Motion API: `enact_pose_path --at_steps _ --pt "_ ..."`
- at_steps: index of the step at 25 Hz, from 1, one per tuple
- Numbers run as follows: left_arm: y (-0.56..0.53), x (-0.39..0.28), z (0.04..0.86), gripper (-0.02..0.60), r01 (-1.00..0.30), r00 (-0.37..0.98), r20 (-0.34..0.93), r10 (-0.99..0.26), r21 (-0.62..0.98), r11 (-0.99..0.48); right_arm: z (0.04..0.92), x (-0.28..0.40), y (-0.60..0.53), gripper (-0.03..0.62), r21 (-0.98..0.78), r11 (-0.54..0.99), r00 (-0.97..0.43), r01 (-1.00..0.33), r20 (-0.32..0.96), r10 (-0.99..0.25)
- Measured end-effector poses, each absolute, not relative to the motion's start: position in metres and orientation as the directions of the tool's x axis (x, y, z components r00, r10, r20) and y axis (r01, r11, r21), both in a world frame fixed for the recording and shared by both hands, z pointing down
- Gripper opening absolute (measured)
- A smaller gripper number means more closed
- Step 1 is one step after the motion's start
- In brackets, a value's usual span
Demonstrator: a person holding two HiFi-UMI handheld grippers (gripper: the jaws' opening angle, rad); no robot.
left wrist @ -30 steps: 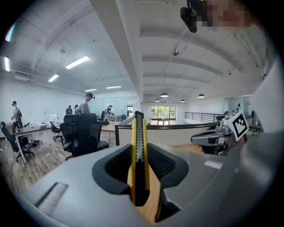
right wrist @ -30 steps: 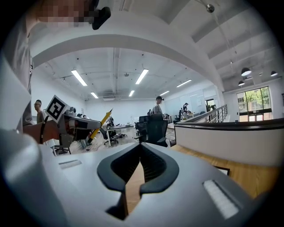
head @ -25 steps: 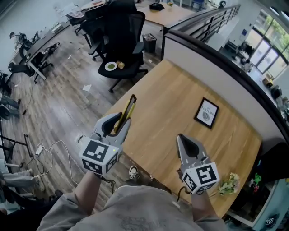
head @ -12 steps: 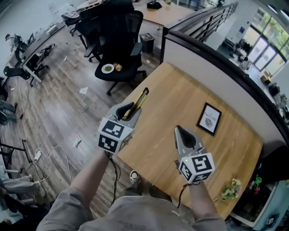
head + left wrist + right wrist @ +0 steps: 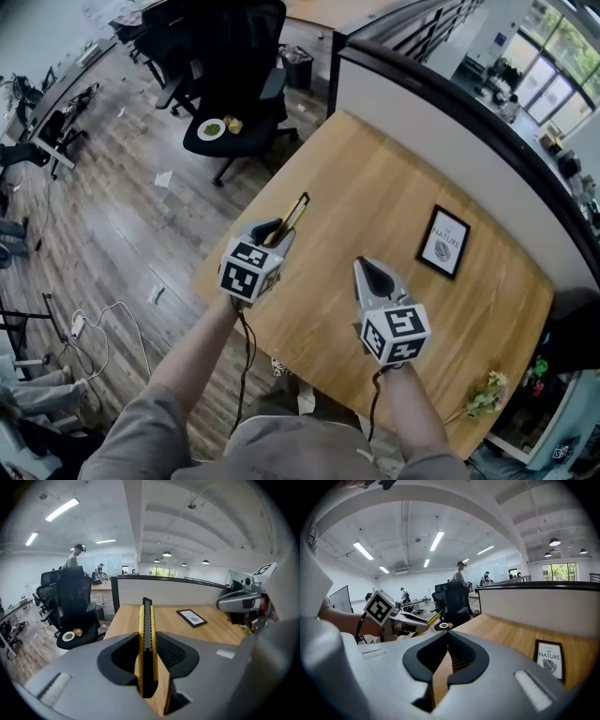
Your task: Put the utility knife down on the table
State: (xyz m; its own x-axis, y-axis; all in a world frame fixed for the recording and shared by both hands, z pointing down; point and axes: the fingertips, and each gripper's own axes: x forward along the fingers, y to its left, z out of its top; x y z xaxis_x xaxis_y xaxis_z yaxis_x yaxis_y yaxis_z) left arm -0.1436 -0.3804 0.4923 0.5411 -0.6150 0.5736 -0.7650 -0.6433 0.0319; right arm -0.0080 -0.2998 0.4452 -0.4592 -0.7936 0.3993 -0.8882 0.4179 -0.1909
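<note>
Head view, left gripper (image 5: 275, 232) clamping utility knife (image 5: 294, 214), over table (image 5: 375, 183)

The utility knife (image 5: 146, 634) is yellow with a black centre strip. The left tool (image 5: 272, 230) and right tool (image 5: 373, 272) are grey, and their cubes carry black-and-white square markers. The desk (image 5: 375, 187) is light wood-grain. On it, the picture frame (image 5: 444, 242) is black. Beside the desk, the office chair (image 5: 239, 66) is black and the floor (image 5: 112, 206) is grey-brown planks.

The bench (image 5: 375, 216) is smooth, light wood. The knife (image 5: 295, 211) looks like yellow plastic. The left gripper (image 5: 274, 228) and right gripper (image 5: 364, 265) are matt grey plastic with ribbed black pads (image 5: 171, 651).
</note>
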Motion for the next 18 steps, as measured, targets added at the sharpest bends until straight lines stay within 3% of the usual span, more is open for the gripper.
enact_pose_path --at_steps 8,18 --pt "-0.389 -0.135 0.589 0.115 -0.75 0.535 0.693 -0.483 0.127 -0.649 0.501 -0.011 -0.309 0.011 -0.241 0.364 -0.436 -0.9 0.483 -0.759" --pt "-0.374 -0.123 0.675 0.115 -0.708 0.467 0.805 -0.366 0.092 -0.701 0.57 -0.006 -0.294 0.011 -0.279 0.296 -0.406 -0.913 0.58 -0.706"
